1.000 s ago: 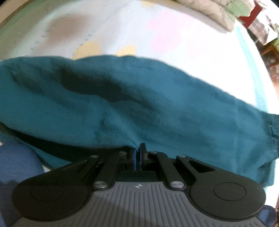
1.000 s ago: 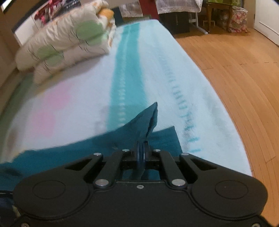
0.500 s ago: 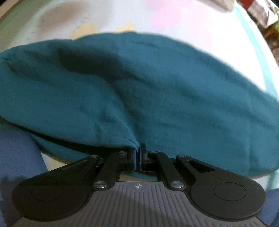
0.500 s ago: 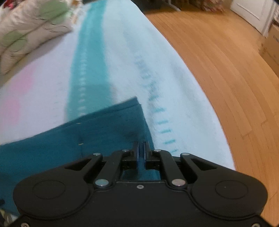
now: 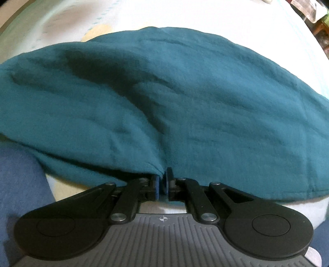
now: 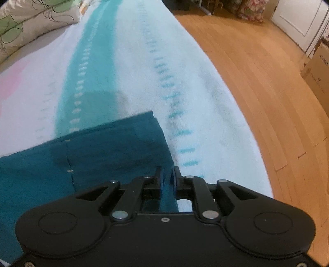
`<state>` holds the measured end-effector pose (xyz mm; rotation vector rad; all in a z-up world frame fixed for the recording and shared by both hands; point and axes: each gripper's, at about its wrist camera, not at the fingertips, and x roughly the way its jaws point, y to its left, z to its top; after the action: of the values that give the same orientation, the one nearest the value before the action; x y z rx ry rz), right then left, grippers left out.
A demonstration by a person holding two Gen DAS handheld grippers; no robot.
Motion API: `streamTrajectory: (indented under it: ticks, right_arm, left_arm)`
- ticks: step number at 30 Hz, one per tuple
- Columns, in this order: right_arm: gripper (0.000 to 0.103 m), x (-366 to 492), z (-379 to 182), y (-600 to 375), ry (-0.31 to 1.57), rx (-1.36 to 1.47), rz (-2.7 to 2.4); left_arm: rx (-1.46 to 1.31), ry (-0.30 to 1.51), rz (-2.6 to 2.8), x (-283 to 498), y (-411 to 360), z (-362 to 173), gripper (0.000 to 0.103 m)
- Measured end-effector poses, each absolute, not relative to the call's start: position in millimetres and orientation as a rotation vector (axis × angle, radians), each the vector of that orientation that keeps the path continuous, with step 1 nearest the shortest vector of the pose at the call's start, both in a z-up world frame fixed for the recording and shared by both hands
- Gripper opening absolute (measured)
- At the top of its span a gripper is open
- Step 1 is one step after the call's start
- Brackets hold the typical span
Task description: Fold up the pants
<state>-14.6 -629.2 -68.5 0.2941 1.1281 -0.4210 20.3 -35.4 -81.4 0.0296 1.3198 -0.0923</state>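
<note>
Across the middle of the left wrist view spreads the pair of teal soft-cotton pants [image 5: 185,98], a broad doubled layer lying on the white blanket-covered bed [image 5: 185,18]. Its surface is rumpled, with shallow creases running sideways and a darker fold line slanting from the upper left toward the lower centre. A stitched hem line runs along the lower right edge. At the bottom centre the left tool [image 5: 162,180] has its blue-padded fingers pinched tight on the near edge of the fabric.

From the right wrist view the pants [image 6: 92,147] fill the lower left, ending in a squared corner near the frame's centre, beside the bed's teal stripe [image 6: 90,67]. The right tool [image 6: 167,174] stands slightly parted, a strip of teal cloth running between its fingers without being clamped. Wooden floor [image 6: 257,71] fills the right side.
</note>
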Motion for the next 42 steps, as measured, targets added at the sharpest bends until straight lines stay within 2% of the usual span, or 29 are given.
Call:
streamTrajectory:
  ticks: [3, 8, 14, 21, 24, 29, 42]
  right_arm:
    - [0.036, -15.7, -52.7, -627.3, 1.089, 0.259, -0.43]
    - [0.036, -8.1, -18.8, -614.6, 1.032, 0.205, -0.381]
    - [0.036, 17.1, 12.8, -556.5, 0.99, 0.155, -0.205]
    - [0.038, 44.6, 27.2, -446.1, 0.97, 0.11, 0.056]
    - [0.045, 54.4, 25.5, -398.5, 0.969, 0.084, 0.161]
    - [0.045, 72.3, 13.3, -327.0, 0.997, 0.05, 0.309]
    - [0.045, 86.0, -12.3, -249.0, 1.06, 0.029, 0.443]
  left_arm:
    - [0.028, 1.331, -0.1, 10.2, -35.3, -72.8, 0.006]
    - [0.01, 1.321, -0.149, -1.7, -37.8, -46.2, 0.006]
    - [-0.007, 1.193, -0.167, 12.2, -19.3, 14.5, 0.006]
    - [-0.005, 1.04, 0.021, 64.4, 83.3, 64.7, 0.006]
    - [-0.001, 1.037, 0.133, 85.6, 136.6, 66.2, 0.006]
    - [-0.139, 1.062, 0.221, 107.7, 221.8, 44.7, 0.006]
    - [-0.137, 1.111, 0.183, 118.1, 262.5, -1.2, 0.006]
